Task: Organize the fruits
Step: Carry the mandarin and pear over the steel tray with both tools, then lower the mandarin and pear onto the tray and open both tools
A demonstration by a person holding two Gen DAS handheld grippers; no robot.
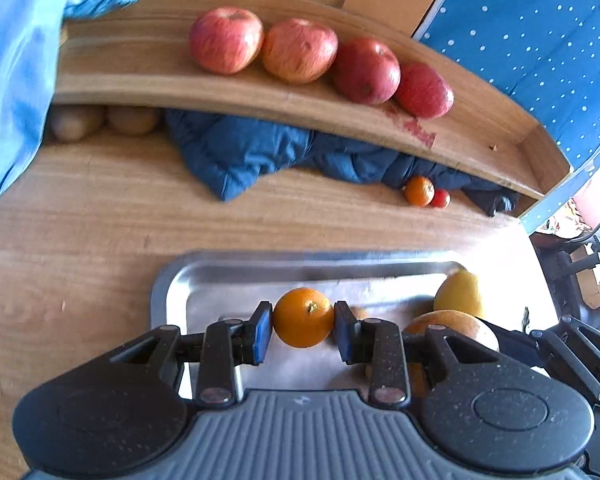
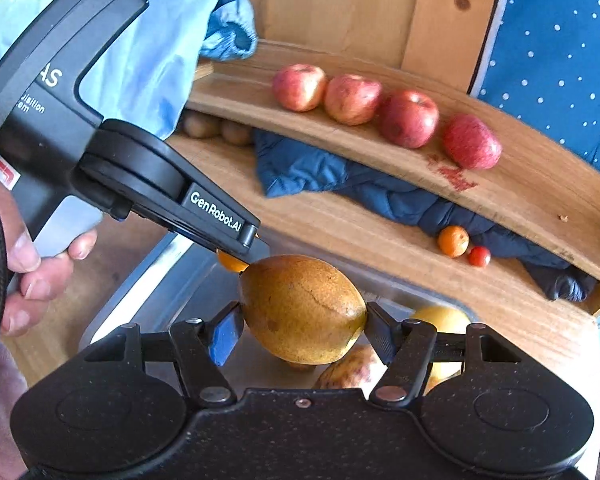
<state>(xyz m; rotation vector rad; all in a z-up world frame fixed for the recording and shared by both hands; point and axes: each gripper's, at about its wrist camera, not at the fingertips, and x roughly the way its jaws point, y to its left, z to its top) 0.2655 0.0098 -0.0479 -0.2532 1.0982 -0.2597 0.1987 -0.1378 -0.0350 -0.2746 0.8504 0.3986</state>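
Note:
My left gripper [image 1: 303, 326] is shut on a small orange [image 1: 303, 317] just above the steel tray [image 1: 172, 292]. In the right wrist view that left gripper [image 2: 244, 256] reaches in from the left, the orange [image 2: 231, 262] peeking under its tip. My right gripper [image 2: 303, 330] is shut on a yellow-brown pear [image 2: 302, 308] over the same tray [image 2: 148, 296]. A lemon [image 1: 458, 294] and another pear [image 1: 450, 322] lie in the tray's right part. Several red apples [image 1: 300, 50] sit in a row on the upper wooden shelf [image 1: 140, 60].
A dark blue jacket [image 1: 252, 152] lies bunched under the shelf, with a small orange [image 1: 419, 191] and a cherry tomato [image 1: 441, 198] beside it. Two kiwis [image 1: 100, 122] sit at the back left. A light blue sleeve [image 1: 16, 64] hangs at left. A person's hand [image 2: 32, 272] holds the left gripper.

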